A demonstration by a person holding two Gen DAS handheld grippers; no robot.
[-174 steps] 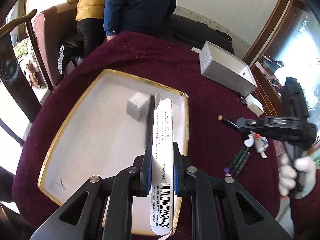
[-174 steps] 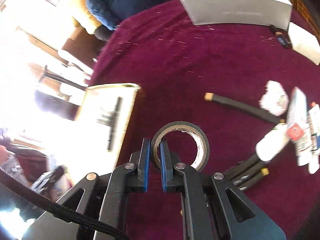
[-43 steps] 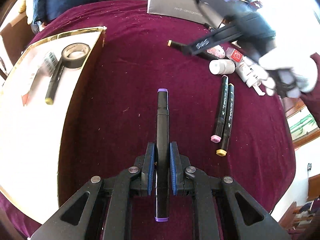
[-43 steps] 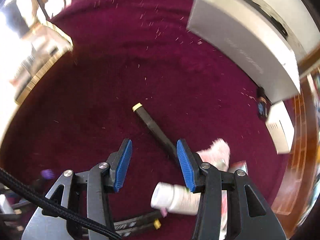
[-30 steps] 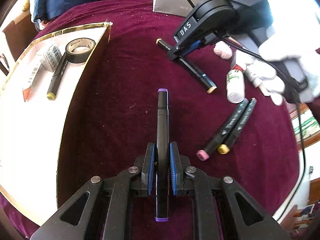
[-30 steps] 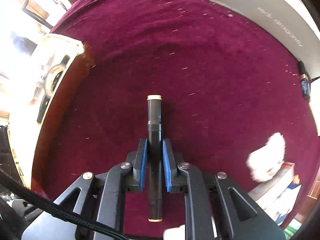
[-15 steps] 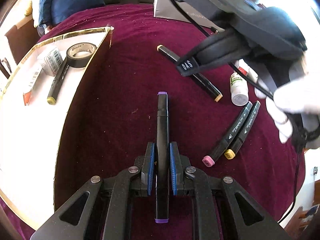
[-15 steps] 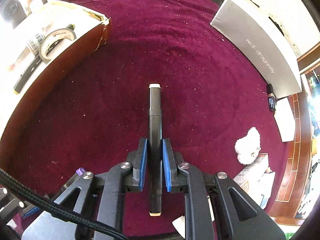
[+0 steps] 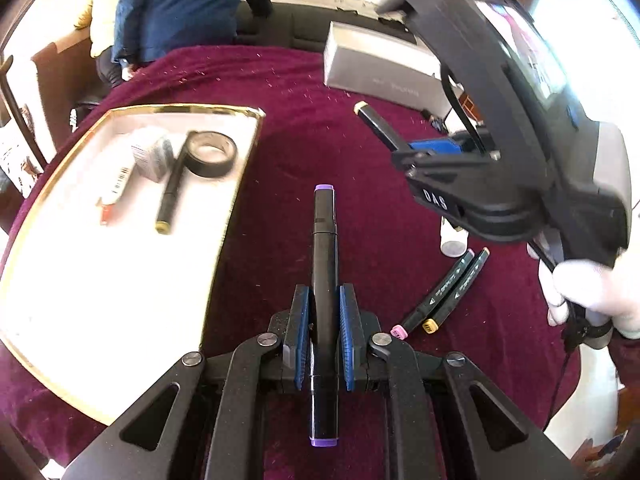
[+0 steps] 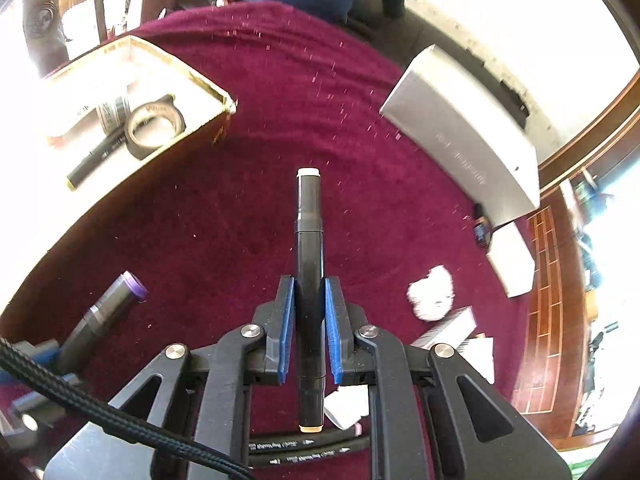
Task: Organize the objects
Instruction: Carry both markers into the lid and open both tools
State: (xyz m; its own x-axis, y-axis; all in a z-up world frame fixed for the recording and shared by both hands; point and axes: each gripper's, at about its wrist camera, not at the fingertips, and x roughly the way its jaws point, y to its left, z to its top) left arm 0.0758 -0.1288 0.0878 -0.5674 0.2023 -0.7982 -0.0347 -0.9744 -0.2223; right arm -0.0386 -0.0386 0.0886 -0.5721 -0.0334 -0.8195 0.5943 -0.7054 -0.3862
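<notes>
My left gripper point(image 9: 324, 320) is shut on a black marker with purple caps point(image 9: 325, 248), held above the maroon tablecloth just right of the gold-rimmed white tray point(image 9: 224, 216). My right gripper point(image 10: 309, 312) is shut on a black marker with cream caps point(image 10: 309, 216). In the left wrist view the right gripper point(image 9: 404, 148) hangs at upper right, that marker's tip point(image 9: 370, 116) poking out towards the tray. The purple-capped marker point(image 10: 108, 308) shows at lower left of the right wrist view. In the tray lie a black tape roll point(image 9: 211, 154), a marker point(image 9: 170, 196), a small box and a flat packet.
Two more markers point(image 9: 444, 292) and a white bottle point(image 9: 454, 242) lie on the cloth at right. A grey box point(image 9: 376, 66) stands at the far side. A white tissue point(image 10: 432, 290) and small cartons sit right of it. Two people stand beyond the table point(image 9: 188, 4).
Both grippers have risen with their markers. The right one swung left towards the tray, and its marker now hangs in the air. The tray shows more fully in both views.
</notes>
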